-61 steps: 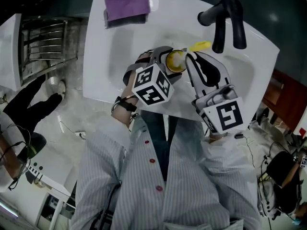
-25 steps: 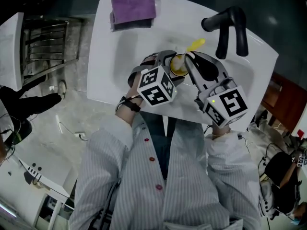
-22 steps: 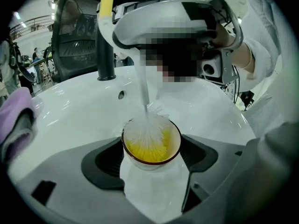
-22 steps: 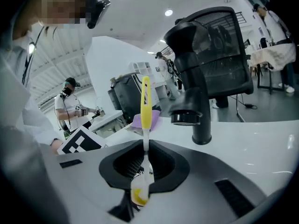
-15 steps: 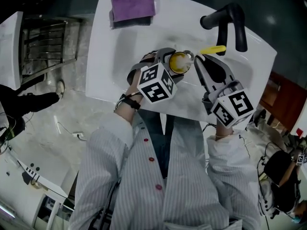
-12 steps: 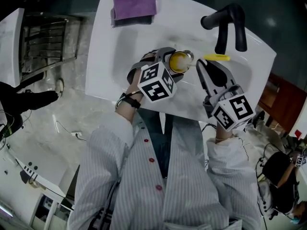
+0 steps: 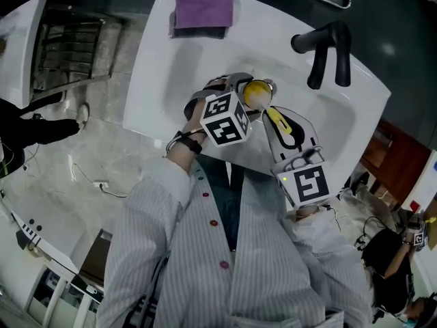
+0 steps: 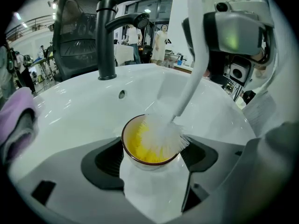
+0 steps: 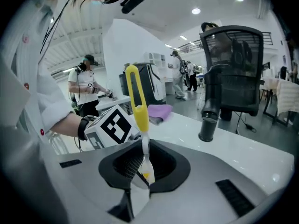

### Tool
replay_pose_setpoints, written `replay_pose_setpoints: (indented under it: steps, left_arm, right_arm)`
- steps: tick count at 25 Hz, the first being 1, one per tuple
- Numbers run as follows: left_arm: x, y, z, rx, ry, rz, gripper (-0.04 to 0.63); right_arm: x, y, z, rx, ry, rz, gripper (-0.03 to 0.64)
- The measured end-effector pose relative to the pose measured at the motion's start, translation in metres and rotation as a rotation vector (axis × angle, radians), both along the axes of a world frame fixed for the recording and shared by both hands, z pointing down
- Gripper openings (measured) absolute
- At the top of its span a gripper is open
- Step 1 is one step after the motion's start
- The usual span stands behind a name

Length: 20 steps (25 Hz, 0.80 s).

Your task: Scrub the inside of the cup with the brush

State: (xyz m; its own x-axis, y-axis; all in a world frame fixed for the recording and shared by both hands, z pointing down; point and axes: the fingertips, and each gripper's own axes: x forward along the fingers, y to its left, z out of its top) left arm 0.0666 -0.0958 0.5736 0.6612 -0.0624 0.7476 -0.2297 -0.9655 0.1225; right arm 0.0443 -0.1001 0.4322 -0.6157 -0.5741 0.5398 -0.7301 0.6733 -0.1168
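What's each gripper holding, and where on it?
Left gripper: shut on the cup, jaws on its white outer wall below the rim. Right gripper: shut on the brush, at the white neck below its yellow handle.

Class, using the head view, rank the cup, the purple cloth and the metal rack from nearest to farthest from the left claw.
1. Cup: gripped in the left claw, over the sink.
2. Purple cloth: on the sink's far rim.
3. Metal rack: far left, off the sink altogether.
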Motion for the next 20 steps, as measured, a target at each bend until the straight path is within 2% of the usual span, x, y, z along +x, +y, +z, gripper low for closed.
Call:
replay_pose_setpoints:
  steps: [8, 20]
  left_arm:
    - [0.0, -0.001, -0.002, 0.003, 0.001, 0.0, 0.385]
    - [0.001, -0.003, 0.0, 0.01, -0.007, -0.004, 0.385]
  right_arm:
    - [-0.025, -0.029, 0.0, -0.027, -0.006, -0.076, 0.06]
    - [-0.003, -0.065, 0.012, -0.034, -0.053, 0.01, 0.058]
